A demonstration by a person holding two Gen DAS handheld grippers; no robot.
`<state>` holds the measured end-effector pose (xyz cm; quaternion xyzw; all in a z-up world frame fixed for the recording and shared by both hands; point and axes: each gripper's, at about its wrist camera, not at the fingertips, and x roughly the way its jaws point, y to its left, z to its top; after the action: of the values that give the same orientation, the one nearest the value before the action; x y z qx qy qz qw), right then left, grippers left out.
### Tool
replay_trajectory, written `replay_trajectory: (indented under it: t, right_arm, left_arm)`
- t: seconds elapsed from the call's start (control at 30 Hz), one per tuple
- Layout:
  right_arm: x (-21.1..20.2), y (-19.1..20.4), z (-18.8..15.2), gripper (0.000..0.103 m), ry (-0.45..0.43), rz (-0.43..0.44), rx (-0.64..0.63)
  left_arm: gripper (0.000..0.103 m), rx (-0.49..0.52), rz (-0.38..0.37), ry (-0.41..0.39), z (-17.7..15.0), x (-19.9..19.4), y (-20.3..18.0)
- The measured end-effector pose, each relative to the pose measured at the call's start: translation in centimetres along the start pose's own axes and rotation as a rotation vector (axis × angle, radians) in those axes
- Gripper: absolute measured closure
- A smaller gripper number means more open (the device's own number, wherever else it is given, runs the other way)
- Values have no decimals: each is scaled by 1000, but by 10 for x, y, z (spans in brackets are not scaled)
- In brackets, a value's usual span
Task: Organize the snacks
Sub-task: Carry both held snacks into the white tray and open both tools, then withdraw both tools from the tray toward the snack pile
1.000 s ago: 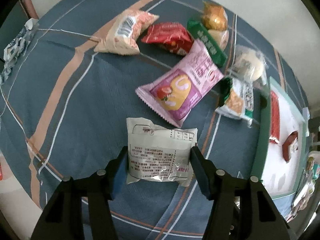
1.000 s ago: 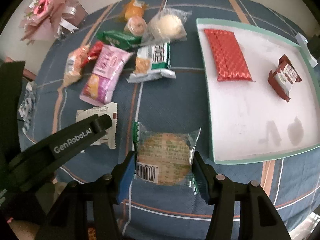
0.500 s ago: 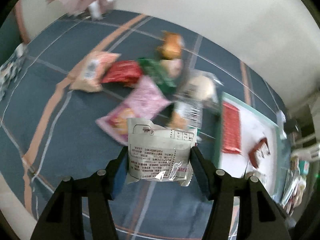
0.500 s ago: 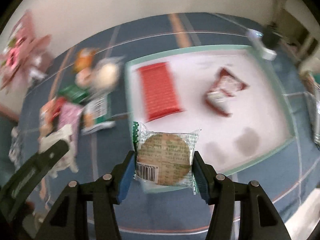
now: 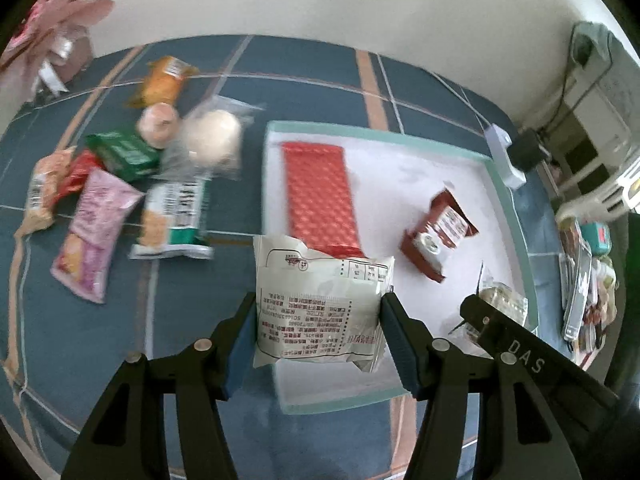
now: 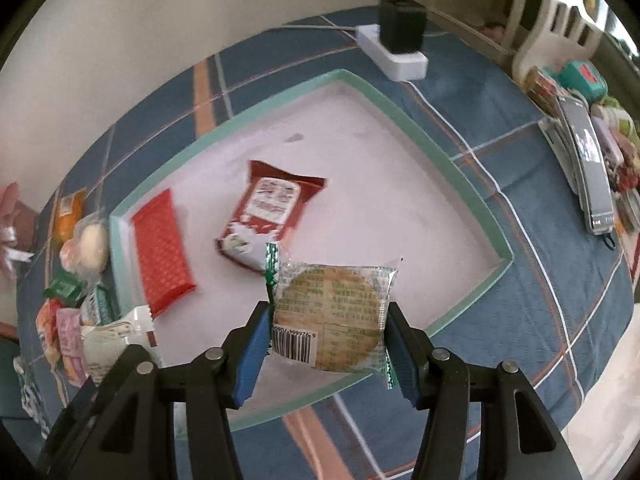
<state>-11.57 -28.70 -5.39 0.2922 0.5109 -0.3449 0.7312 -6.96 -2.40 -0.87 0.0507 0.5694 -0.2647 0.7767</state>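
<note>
Right tongs, arm lettered "DAS", grip biscuit packet.

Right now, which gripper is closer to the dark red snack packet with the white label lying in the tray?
Right. The right gripper, shut on the round biscuit pack, hangs just beside the dark red snack packet. The left gripper, gripping the white printed packet, sits at the tray's other near corner.

"DAS" — right tool.

loose snacks blurred, bouquet cropped
</note>
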Motion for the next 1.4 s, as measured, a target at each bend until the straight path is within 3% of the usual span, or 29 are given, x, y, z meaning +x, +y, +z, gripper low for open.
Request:
replay_trajectory:
  t: [0.37, 0.5, 0.67, 0.73, 0.93, 1.07, 1.17, 1.4]
  right_arm:
    - [12, 0, 3, 44, 34, 8, -7]
    - [15, 0, 6, 38, 40, 20, -7]
    - [19, 4, 7, 31, 51, 40, -38]
    - [19, 8, 6, 19, 47, 43, -54]
    - [14, 21, 1, 0, 32, 58, -101]
    - [11, 28, 0, 0, 22, 53, -127]
    - [10, 33, -3, 0, 19, 67, -137]
    - [-1, 42, -8, 0, -4, 131, -139]
  left_arm:
    - [40, -22, -33, 13, 6, 2, 4]
    - [35, -35, -33, 6, 9, -4, 9]
    - [27, -92, 41, -13, 15, -13, 26]
    - [25, -118, 80, -12, 15, -15, 35]
    - [24, -214, 217, -20, 18, -22, 70]
    - [23, -253, 290, -55, 21, -32, 91]
    - [11, -268, 318, -67, 24, -36, 108]
    - [11, -311, 356, -63, 29, -40, 143]
